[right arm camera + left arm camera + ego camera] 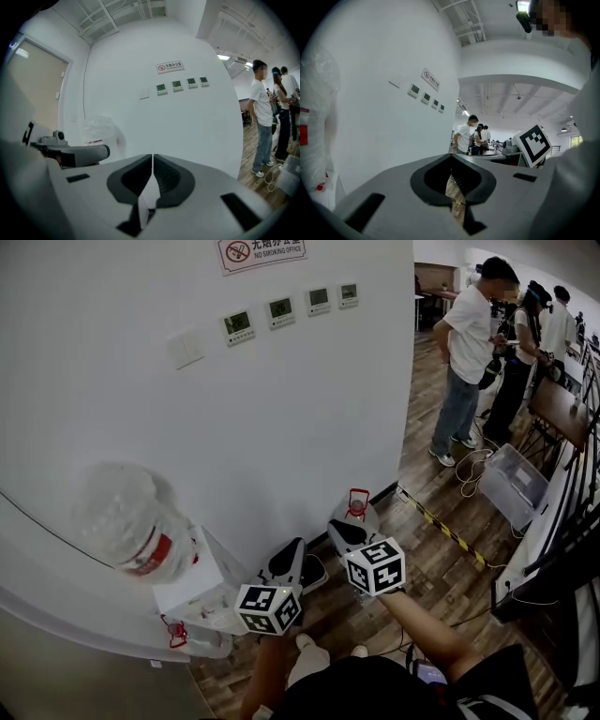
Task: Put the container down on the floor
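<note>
Clear plastic container (364, 519) stands upright on the wooden floor (441, 563) against the white wall (309, 427), long axis vertical, red-handled neck pointing up, just beyond the right claw (339, 532); right and left claw (289, 559) both pressed together, empty.

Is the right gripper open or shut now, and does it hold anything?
Shut, holding nothing. In its own view the right gripper shows both jaws meeting at the tips, nothing between them.
</note>
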`<state>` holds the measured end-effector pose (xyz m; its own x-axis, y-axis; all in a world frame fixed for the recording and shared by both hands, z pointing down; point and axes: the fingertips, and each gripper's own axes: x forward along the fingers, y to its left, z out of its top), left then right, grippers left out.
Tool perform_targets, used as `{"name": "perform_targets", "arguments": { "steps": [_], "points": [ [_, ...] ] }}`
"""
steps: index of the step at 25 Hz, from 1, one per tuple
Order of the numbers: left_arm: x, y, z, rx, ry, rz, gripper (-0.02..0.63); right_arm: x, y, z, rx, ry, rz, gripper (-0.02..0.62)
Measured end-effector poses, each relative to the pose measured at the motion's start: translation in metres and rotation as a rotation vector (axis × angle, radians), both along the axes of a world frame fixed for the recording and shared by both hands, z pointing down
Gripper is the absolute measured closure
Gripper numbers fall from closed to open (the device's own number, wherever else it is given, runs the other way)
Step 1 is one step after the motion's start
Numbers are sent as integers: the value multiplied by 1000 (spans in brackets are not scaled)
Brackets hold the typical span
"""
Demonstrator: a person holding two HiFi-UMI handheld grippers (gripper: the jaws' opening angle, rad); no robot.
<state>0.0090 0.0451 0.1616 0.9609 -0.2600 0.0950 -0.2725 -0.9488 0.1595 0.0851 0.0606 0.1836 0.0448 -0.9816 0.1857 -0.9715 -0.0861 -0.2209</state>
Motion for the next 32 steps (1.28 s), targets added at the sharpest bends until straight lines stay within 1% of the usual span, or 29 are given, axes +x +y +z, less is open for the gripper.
{"name": "perform_targets", "arguments": {
  "steps": [4, 9, 13, 17, 22, 32],
  "points": [
    [1, 1, -7, 21, -2, -1, 591, -2, 6, -5, 15, 0, -6, 561],
    [5, -6, -18, 35, 21, -7, 591, 5, 8, -7, 15, 15, 0, 561],
    [10, -9, -18, 25, 19, 9, 591, 4, 0, -11, 17, 18, -4, 561],
    [12, -15, -23, 36, 19, 25, 591, 2, -6, -20, 41, 6, -3, 561],
    [10, -29, -33, 43, 28, 29, 591, -1, -18, -30, 52, 34, 9, 561],
    [12, -42, -37, 53, 36, 55, 591, -3, -33, -40, 76, 35, 26, 561]
  ]
}}
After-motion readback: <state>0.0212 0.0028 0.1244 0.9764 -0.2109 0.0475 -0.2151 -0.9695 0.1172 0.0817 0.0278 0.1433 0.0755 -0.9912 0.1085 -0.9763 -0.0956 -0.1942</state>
